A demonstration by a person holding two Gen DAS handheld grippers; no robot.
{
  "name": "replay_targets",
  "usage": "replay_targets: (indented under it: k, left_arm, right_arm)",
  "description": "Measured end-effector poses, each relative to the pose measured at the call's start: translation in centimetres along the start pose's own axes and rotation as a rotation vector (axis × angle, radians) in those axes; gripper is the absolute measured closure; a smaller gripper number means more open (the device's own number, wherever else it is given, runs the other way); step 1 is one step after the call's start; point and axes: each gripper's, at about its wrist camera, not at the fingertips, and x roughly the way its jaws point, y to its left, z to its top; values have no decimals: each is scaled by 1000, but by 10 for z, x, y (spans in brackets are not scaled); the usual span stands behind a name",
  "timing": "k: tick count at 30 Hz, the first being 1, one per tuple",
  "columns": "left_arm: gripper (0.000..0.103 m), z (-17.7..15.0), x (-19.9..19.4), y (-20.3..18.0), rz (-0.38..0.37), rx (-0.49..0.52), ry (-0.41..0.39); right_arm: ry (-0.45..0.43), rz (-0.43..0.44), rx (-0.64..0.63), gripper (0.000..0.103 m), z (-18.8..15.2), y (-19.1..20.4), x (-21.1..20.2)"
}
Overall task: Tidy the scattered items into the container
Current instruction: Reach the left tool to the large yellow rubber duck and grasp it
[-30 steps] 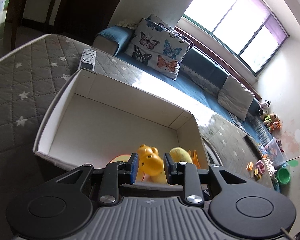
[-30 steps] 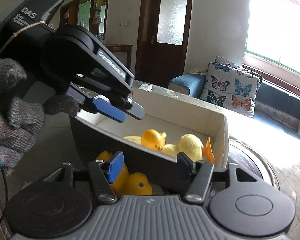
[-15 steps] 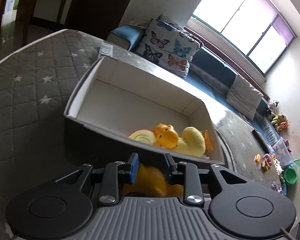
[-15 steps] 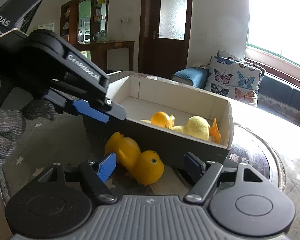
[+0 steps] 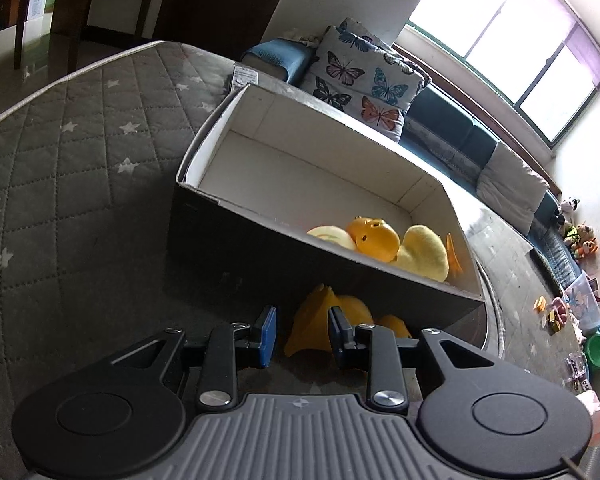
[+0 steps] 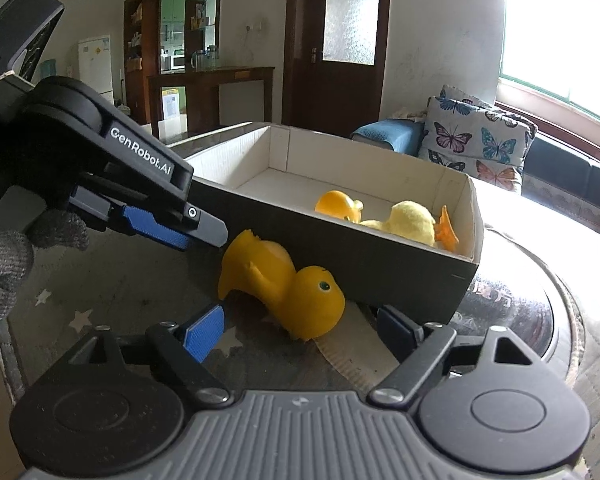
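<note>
Since a second ago the left gripper (image 5: 302, 334) has drawn back from over the box (image 5: 260, 248), and the rubber duck (image 6: 284, 284) that then sat between its pads now lies on its side on the quilted table cover (image 5: 60, 184), just outside the box's dark near wall. In the left wrist view only the duck's tail end shows, poking up between the blue pads, which stand a little apart and do not pinch it. The right wrist view shows what that one hides: the whole duck, head toward the right gripper (image 6: 304, 330), touching or nearly touching the box wall, and the left gripper's fingers hanging just above and beside its tail, held by a hand in a grey knit glove (image 6: 4, 264). The right gripper has pulled back too; its fingers are spread wide and empty, one on each side of the duck and short of it. Inside the box, at its right end, lie an orange toy (image 6: 338, 204) and a yellow plush duck (image 6: 414, 220), touching each other.
</note>
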Motion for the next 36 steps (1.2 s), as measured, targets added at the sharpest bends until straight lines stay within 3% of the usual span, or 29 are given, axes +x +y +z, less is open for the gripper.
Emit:
replay_targets:
  k: [15,36]
  left_arm:
    - [72,-3,7,-9,51,66,0]
    - [70,10,16,-7,-19,40,11]
  right_arm:
    - [55,10,-17,17,-3,-1,23]
    - [61,95,-64,17,-5,15,20]
